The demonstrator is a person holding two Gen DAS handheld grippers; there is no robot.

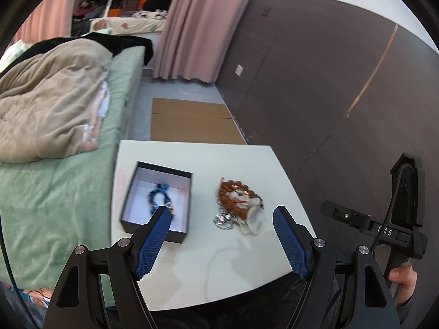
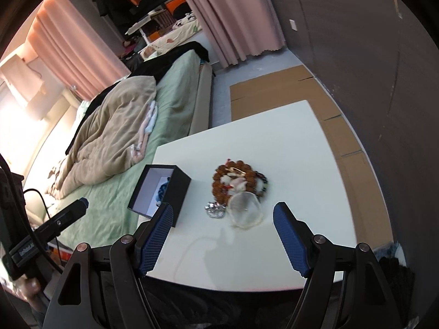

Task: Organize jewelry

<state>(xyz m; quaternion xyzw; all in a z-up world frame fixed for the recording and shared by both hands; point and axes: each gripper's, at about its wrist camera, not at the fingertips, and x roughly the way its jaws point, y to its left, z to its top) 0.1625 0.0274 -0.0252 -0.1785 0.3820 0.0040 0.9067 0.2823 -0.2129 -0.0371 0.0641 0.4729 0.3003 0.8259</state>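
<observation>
Both sets of jaws spread wide and empty: left gripper [image 1: 219, 220] and right gripper [image 2: 223, 216] poised above the near side of the square white tabletop [image 1: 233, 159]. Open black cardboard box with pale lining [image 1: 131, 189] already holding a blue beaded bracelet [image 1: 160, 196]; just right of the box, a tangled heap of brown wooden beads, a silver chain and a clear round piece [image 2: 237, 194]. Best lifted one strand at a time from the heap's near rim, avoiding snags. Ample bare tabletop beyond the box; near edge close below the fingers, green-sheeted bed [image 1: 55, 205] hard left of the box.
</observation>
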